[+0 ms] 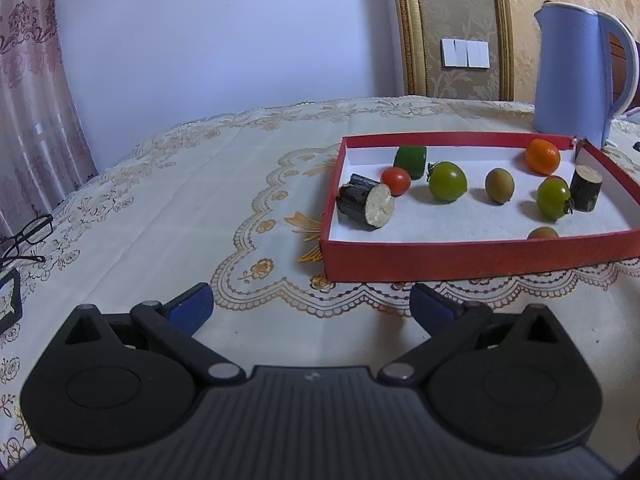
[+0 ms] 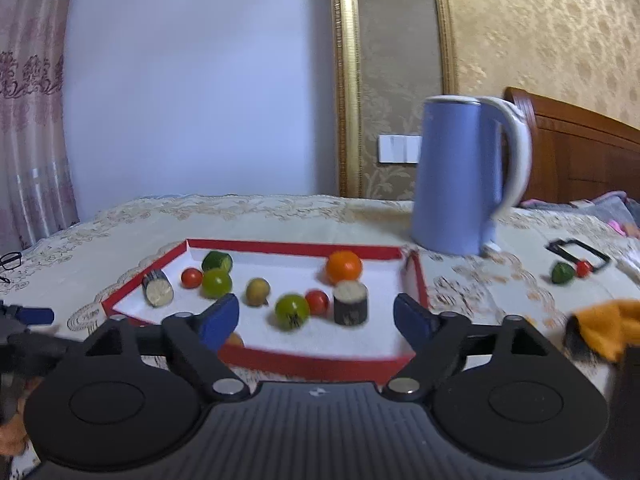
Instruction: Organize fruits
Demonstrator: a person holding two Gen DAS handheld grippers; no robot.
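My right gripper [image 2: 316, 316] has its jaws spread wide with nothing between them, hanging just over the near wall of the red tray [image 2: 320, 364]. Straight ahead between the blue pads sit a green tomato [image 2: 292, 311], a small red tomato [image 2: 318, 302] touching it, and an upright dark stub [image 2: 350, 303] just right of those. My left gripper [image 1: 312, 308] is equally wide and empty, short of the tray [image 1: 472, 258], which lies ahead and to its right. Beyond my right jaw, well apart on the counter [image 2: 480, 280], lie a loose green fruit [image 2: 562, 273] and a red one [image 2: 583, 267] — I think strays, though the view there is blurred. To fetch them I would swing right, straddle one fruit only, close gently so soft skin does not split, and lift clear of the tray wall before dropping it in
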